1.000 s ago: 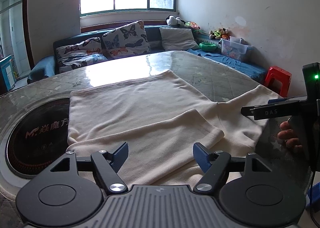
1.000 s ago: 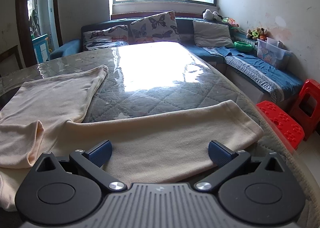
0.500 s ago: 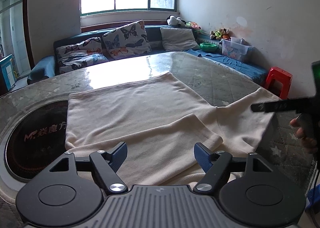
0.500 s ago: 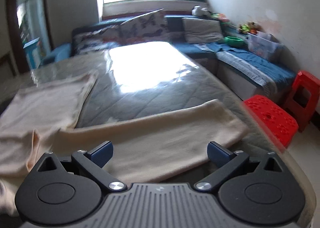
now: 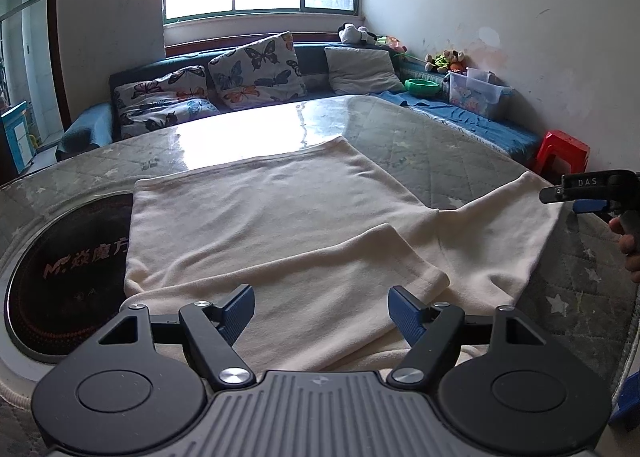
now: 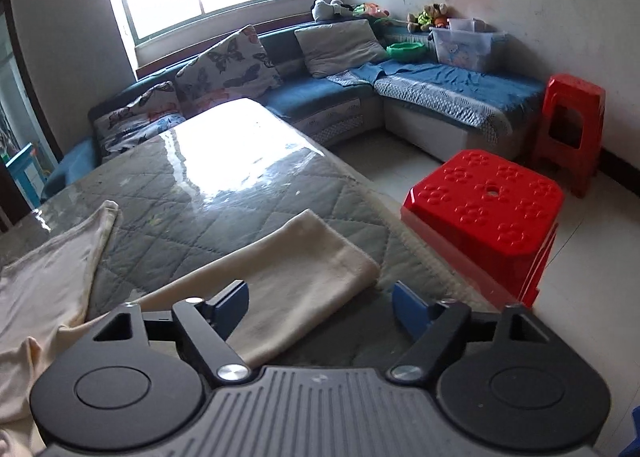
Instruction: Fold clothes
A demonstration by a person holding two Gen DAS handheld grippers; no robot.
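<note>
While the cream garment (image 5: 280,225) lies spread on the quilted table top (image 5: 440,145), its body flat toward the window and one sleeve already folded across the near part, both grippers hover over its near edge. Left wrist view: the left gripper (image 5: 322,311) points down at the folded sleeve (image 5: 340,277); its blue pads stand well apart, with cloth seen below the gap but no pad pressing on it. At the left of the table, a dark round panel (image 5: 68,273) with printed characters is partly covered by the garment's edge. At the right border, the right gripper (image 5: 588,193) appears side-on beside the end of the other sleeve (image 5: 512,233), with a person's fingers (image 5: 630,253) on its handle. Right wrist view: the right gripper (image 6: 320,307) is over the cuff end of that outstretched sleeve (image 6: 304,277), which lies near the table's right edge. Its jaws are closing; the left pad is above the cloth and the right pad above bare table, and neither pad presses on the fabric. Beyond the table edge stand two red stools (image 6: 484,201), and a blue sofa (image 6: 440,85) with cushions runs along the walls.
</note>
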